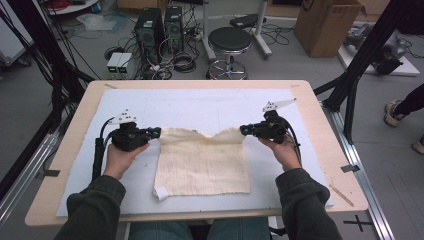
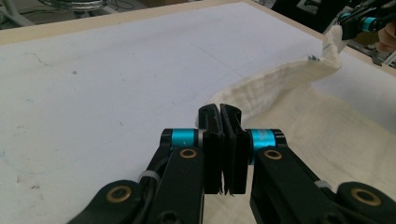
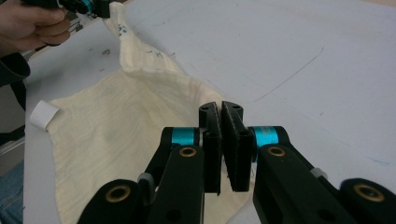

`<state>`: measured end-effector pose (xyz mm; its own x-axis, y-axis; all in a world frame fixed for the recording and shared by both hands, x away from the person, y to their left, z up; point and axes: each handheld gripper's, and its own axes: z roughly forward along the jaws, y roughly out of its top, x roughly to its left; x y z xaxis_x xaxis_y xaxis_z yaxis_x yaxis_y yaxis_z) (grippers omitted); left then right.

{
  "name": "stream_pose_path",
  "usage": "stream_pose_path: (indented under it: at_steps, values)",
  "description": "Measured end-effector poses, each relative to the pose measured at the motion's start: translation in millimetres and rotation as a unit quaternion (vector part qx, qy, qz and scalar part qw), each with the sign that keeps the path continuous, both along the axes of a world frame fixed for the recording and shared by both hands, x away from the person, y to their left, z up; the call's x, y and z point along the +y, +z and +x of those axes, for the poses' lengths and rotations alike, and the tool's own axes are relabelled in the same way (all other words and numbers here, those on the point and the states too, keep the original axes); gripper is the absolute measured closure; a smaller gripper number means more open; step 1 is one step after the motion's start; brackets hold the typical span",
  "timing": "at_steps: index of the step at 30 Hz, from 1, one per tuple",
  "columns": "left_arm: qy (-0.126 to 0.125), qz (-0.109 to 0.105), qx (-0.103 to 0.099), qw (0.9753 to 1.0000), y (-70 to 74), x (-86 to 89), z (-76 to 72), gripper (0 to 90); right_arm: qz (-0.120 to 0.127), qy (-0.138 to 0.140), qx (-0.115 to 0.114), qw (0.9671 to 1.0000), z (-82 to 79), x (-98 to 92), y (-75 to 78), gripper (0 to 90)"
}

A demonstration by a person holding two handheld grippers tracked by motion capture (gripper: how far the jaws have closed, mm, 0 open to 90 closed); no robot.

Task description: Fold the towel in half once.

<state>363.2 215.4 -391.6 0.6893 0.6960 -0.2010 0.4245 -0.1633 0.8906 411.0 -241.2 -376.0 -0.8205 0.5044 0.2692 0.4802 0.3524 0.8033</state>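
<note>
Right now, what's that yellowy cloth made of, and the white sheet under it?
The cloth looks like soft woven cotton, matte cream: fine ribbed lines show and it sags between the left gripper and right gripper. The white sheet seems thin foam or paper, matte and scuffed; hard to tell.

Cream woven cloth, matt and ribbed, pinched between the matt black plastic jaws of the left gripper. Glossy blue metal collars flank those jaws. Beneath lies a smooth white mat over a pale wooden table.
</note>
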Motion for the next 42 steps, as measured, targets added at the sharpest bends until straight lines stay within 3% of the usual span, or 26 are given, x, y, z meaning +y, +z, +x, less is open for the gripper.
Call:
stream_pose_path:
  at_steps: [16,32,42]
  values:
    - [-0.033,0.013,-0.012,0.9993,3.8,-4.3,-16.3,87.3,0.008,0.009,-0.005,0.9999,-16.2,-8.1,-3.5,86.5]
    - [-0.045,0.016,-0.006,0.9988,-7.7,-1.7,-37.6,87.1,-0.009,0.017,-0.010,0.9998,-35.1,-12.1,-12.3,86.5]
    - [-0.052,0.024,-0.007,0.9983,-11.6,0.2,-48.4,87.0,-0.006,0.026,-0.006,0.9996,-45.1,-11.0,-15.8,86.5]
